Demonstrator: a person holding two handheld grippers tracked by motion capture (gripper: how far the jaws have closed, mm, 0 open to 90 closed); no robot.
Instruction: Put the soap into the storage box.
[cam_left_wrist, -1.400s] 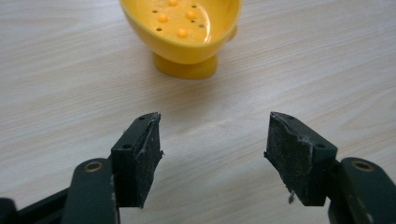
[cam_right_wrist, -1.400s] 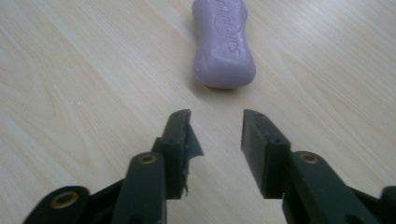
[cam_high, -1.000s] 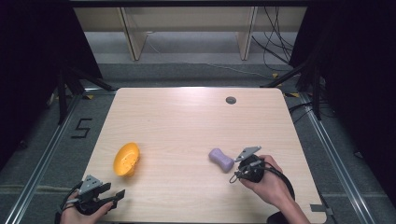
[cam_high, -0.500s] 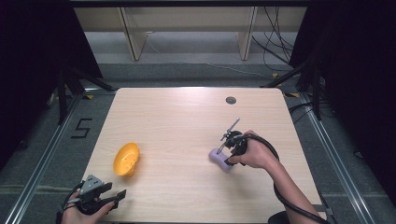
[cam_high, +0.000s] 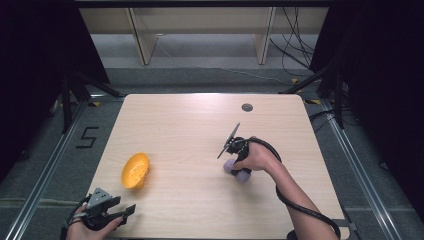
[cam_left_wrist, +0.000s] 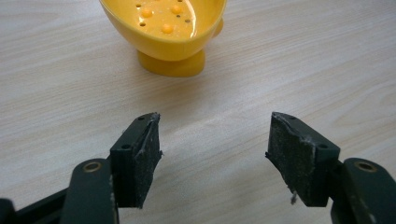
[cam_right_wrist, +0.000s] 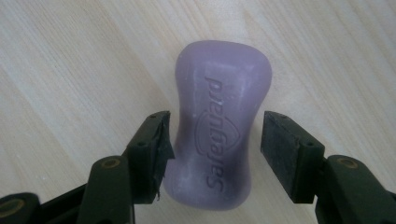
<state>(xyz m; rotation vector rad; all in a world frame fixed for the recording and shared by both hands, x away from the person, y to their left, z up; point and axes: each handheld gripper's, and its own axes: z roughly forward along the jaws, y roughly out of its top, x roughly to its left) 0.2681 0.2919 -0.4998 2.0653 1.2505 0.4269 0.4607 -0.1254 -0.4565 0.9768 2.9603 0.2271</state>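
A purple bar of soap (cam_high: 241, 173) lies right of the table's middle, its stamped lettering up (cam_right_wrist: 219, 126). My right gripper (cam_high: 234, 161) points down over it. Its jaws have just been opening and now straddle the bar's waist (cam_right_wrist: 215, 140), with a gap showing at the right pad (cam_right_wrist: 285, 149). A yellow footed dish with holes (cam_high: 135, 170) lies tipped on its side at the front left. My left gripper (cam_high: 126, 212) rests near the table's front left corner, open and empty (cam_left_wrist: 215, 140), facing the dish (cam_left_wrist: 168, 32) a short way ahead.
The pale wooden table (cam_high: 190, 125) has a small dark round hole (cam_high: 247, 107) near its far edge. Black cables trail from both grippers. Wooden shelf legs stand on the floor beyond the table, and a "5" mark (cam_high: 86, 137) is on the floor at left.
My right gripper moved from the soap's front right side to above it and turned to point down, and its jaws opened around the bar. The left gripper and the dish stayed put.
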